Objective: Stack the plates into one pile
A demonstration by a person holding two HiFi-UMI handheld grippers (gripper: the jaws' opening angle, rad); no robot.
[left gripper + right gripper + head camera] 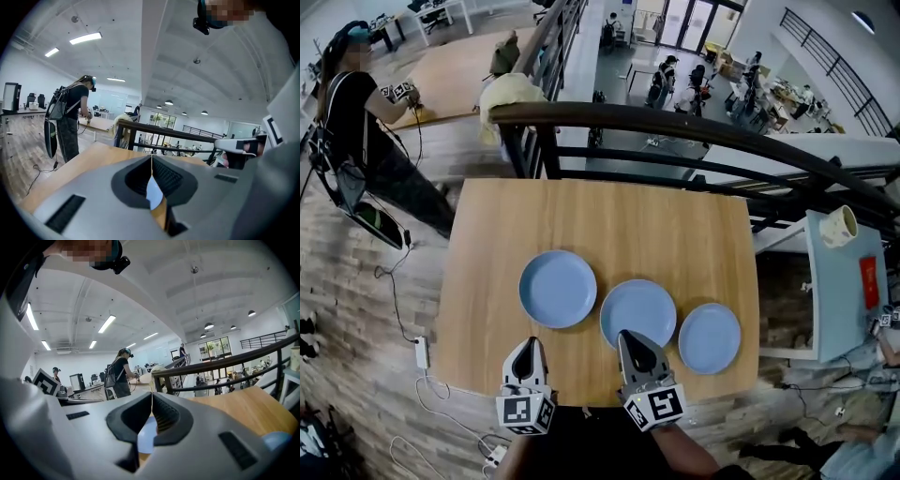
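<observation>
Three round blue plates lie side by side on the wooden table [675, 225] in the head view: a left plate [557, 288], a middle plate [637, 312] and a smaller right plate [709, 337]. My left gripper [528, 342] hovers shut and empty near the front edge, just short of the left plate. Shut and empty too, my right gripper [630, 335] has its tip over the near rim of the middle plate. A sliver of blue plate [153, 193] shows below the closed jaws in the left gripper view, and another plate [146, 435] in the right gripper view.
A black railing [694, 127] runs along the table's far edge. To the right stands a light blue side table [839, 300] with a cup [838, 226] on it. A person [366, 141] with grippers stands at the far left. Cables and a power strip [422, 352] lie on the floor.
</observation>
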